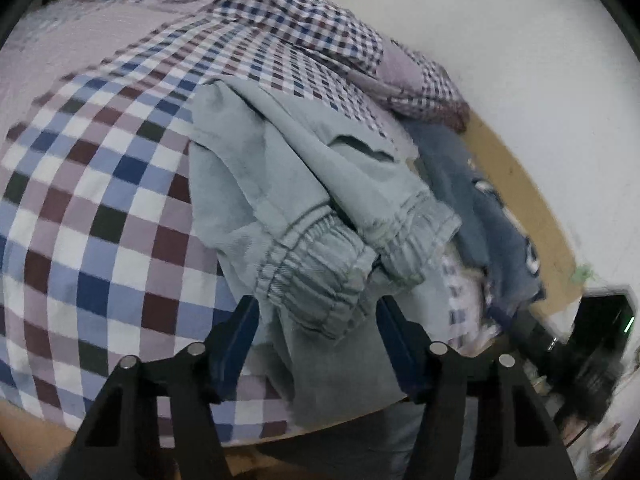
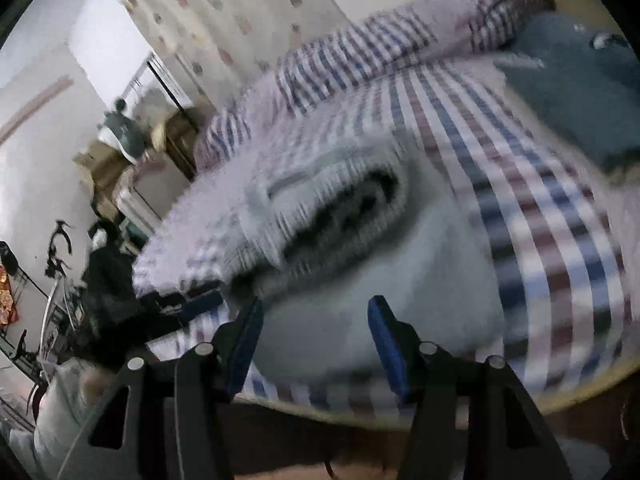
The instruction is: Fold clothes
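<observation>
Pale grey-green trousers (image 1: 304, 208) lie bunched on a checked bed sheet (image 1: 100, 208), their elastic waistband (image 1: 320, 280) turned toward me. My left gripper (image 1: 316, 312) is open, its blue-padded fingers (image 1: 240, 336) on either side of the waistband without pinching it. In the right wrist view the same trousers (image 2: 360, 272) show blurred, the waistband opening (image 2: 340, 212) gaping. My right gripper (image 2: 316, 316) is open just above the pale cloth near the bed's front edge. A folded blue-grey garment (image 1: 480, 208) lies to the right, also the blue-grey garment (image 2: 576, 92) at upper right.
A rumpled checked quilt (image 1: 312, 32) lies along the far side of the bed. The wooden bed frame (image 1: 520, 184) borders a white wall. Left of the bed stand cardboard boxes (image 2: 100, 168), a dark cluttered rack (image 2: 60, 280) and a patterned curtain (image 2: 224, 20).
</observation>
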`<state>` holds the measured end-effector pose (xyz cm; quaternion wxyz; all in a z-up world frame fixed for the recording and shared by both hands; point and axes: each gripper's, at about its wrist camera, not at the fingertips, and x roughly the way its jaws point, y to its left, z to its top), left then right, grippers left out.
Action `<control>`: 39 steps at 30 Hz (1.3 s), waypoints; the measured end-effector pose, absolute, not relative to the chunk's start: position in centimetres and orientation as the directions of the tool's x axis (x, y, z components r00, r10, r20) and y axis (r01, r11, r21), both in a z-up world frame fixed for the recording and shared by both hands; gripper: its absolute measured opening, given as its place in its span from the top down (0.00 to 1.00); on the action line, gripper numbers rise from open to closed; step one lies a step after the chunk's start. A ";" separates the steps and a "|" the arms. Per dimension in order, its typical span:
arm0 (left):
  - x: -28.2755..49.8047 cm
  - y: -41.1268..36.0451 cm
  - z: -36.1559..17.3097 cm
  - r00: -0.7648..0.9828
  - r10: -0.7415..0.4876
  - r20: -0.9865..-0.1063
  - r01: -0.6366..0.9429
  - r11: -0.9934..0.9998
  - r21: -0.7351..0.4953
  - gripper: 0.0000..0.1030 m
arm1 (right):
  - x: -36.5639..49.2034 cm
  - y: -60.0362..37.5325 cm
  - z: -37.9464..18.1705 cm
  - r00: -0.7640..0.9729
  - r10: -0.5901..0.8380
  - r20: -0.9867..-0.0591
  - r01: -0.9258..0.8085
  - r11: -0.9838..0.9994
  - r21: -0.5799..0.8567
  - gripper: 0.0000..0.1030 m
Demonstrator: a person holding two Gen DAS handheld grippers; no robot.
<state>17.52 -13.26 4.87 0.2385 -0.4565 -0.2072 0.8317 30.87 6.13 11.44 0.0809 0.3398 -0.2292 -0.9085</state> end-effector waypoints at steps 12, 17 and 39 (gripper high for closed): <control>17.8 -12.4 3.1 -0.533 0.501 -0.681 -0.201 -0.858 -0.473 0.57 | 22.6 3.7 10.5 -0.719 -0.353 -0.599 0.057 -0.888 0.456 0.47; 18.2 -12.6 3.1 -0.542 0.526 -0.656 -0.208 -0.840 -0.502 0.75 | 20.4 1.4 9.2 -0.693 -0.381 -0.611 0.088 -0.887 0.453 0.93; 20.5 -20.7 3.5 -0.543 0.672 -0.503 -0.117 -0.654 -0.747 0.21 | 23.8 -1.2 8.4 -0.562 -0.546 -0.622 0.224 -0.824 0.521 0.47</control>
